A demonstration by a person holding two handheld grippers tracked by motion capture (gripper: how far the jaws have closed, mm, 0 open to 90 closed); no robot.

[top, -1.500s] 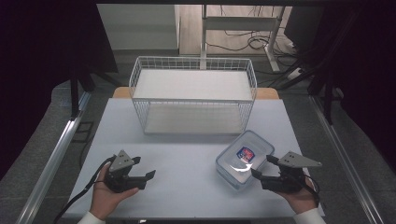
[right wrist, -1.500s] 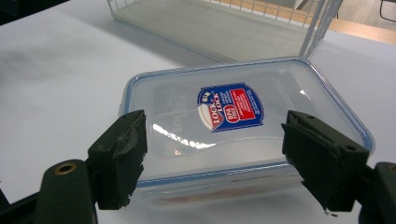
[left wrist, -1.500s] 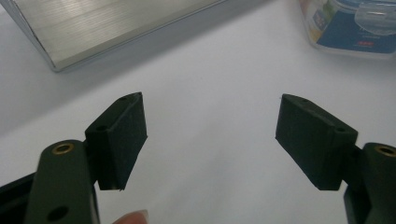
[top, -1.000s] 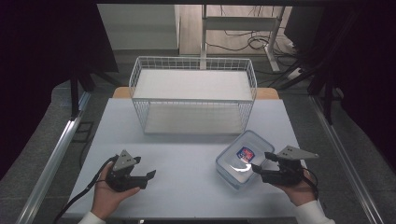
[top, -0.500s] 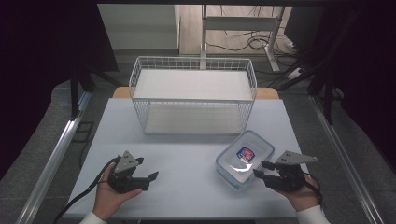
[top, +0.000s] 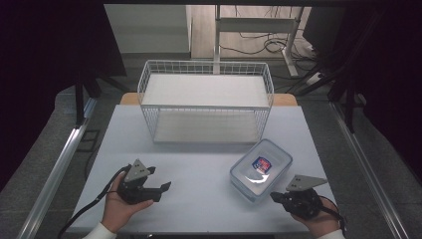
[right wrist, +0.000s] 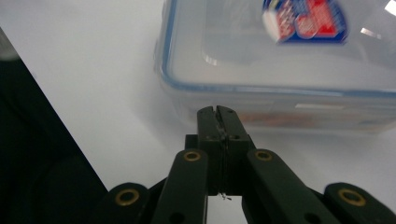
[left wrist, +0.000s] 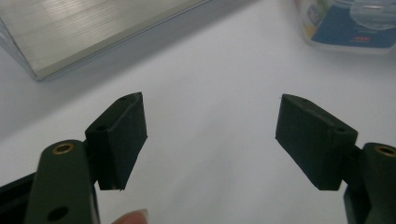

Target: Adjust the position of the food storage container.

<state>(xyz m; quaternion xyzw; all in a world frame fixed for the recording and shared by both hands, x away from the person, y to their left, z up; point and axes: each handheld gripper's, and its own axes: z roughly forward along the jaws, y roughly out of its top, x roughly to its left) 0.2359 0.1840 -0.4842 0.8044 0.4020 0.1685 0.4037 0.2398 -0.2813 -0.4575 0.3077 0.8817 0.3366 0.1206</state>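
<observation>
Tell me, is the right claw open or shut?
Shut: the right claw has its two black jaws pressed together, empty, just short of the plastic container.

A white table [top: 199, 164] carries a wire basket [top: 205, 102] at the back and a lidded plastic container [top: 261, 169] nearer the front.

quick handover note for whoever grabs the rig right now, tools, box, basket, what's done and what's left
Left tool: jaws wide open, nothing between them, held over the near left of the table.
Right tool: jaws shut together with nothing in them, tip just short of the near wall of the plastic box; whether it touches is hard to tell.
The box sits lid on, with a red and blue label, on the table right of centre, in front of the wire basket.
Done: nothing lifted or opened.
Left: probably take hold of the box and move or open it; the basket looks the likely place.
</observation>
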